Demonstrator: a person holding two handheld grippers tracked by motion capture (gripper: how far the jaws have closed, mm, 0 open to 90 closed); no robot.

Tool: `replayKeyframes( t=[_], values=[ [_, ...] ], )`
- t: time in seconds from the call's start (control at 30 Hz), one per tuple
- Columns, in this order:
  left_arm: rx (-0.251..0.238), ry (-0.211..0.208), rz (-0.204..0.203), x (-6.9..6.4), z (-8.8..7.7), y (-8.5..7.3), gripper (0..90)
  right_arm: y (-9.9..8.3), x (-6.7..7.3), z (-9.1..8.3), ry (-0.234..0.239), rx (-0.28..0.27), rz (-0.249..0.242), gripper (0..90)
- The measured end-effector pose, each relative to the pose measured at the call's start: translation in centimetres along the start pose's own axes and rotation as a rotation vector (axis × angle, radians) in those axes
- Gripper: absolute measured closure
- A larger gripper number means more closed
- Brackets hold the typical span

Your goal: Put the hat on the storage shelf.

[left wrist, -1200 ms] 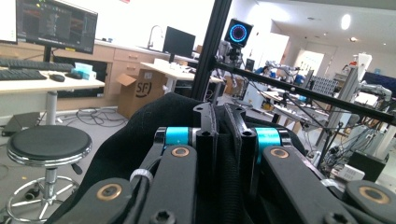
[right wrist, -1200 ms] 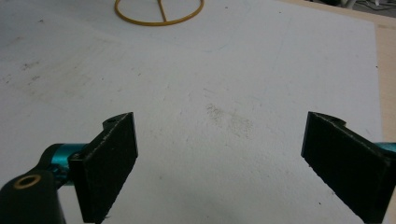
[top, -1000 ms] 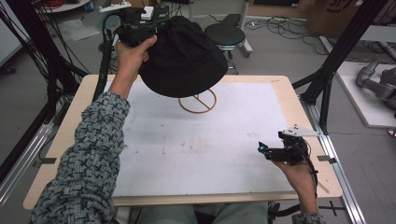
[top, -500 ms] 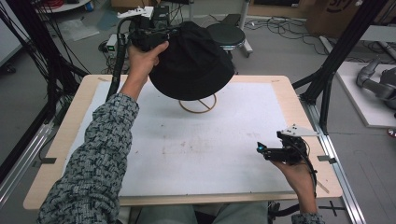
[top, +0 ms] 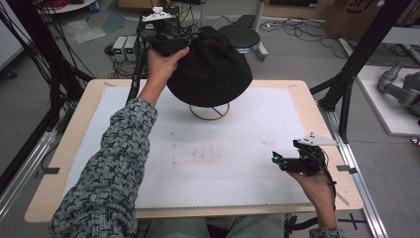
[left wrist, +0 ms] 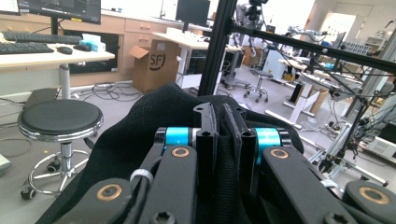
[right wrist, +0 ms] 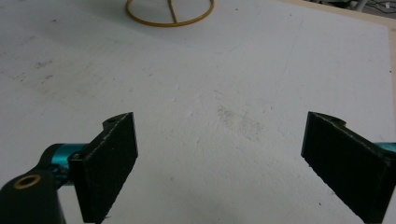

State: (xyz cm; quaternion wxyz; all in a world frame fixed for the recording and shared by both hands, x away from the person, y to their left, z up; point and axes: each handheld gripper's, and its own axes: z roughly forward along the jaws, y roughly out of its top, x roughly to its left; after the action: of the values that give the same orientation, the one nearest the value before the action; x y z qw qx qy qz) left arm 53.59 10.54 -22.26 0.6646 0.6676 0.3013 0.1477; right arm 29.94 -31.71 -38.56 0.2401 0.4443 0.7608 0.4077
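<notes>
Left gripper [top: 184,43] is raised over the far edge of the worktop [top: 64,148], held in the person's left hand [top: 161,67]. Its fingers [left wrist: 205,135] are closed together on a fold of the black fabric bucket hat [top: 210,69]; in the left gripper view the dark cloth [left wrist: 140,130] is pinched in the narrow slit between them and drapes down on both sides of the gripper body.

The hat hangs in the air, crown up and tilted, directly above the thin yellow-brown wire hat stand [top: 209,111]. In the high view the hat's lower brim overlaps the stand's upright part, so whether cloth and wire touch cannot be told. The stand's round base ring lies flat on the white mat [top: 223,163] that covers the worktop, toward the far middle.

Right gripper [top: 285,161] sits low at the near right corner of the mat, held in the right hand [top: 317,183], well apart from hat and stand. Its fingers [right wrist: 109,163] stand wide apart with nothing between them; the right gripper view looks across bare mat [right wrist: 224,93] toward the ring of the stand [right wrist: 168,14].

A round black stool [left wrist: 60,119] stands on the floor beyond the worktop, just behind the hat in the high view.
</notes>
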Motion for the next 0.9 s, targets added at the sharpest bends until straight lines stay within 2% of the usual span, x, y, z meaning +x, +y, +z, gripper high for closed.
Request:
replayKeyframes(
  t=[0.13, 0.4, 0.9],
  values=[
    [0.014, 0.007, 0.005, 0.0, 1.0, -0.6, 83.1, 0.0, 0.1, -0.1, 0.004, -0.001, 0.001, 10.4],
    [0.041, 0.031, -0.001, 0.5, 1.8, -1.4, 83.1, -0.2, 0.1, -0.2, 0.004, -0.001, 0.005, 10.3],
    [0.072, 0.04, -0.004, 0.7, 2.5, -2.1, 83.0, -0.2, 0.1, -0.2, 0.004, -0.005, -0.003, 10.3]
  ],
)
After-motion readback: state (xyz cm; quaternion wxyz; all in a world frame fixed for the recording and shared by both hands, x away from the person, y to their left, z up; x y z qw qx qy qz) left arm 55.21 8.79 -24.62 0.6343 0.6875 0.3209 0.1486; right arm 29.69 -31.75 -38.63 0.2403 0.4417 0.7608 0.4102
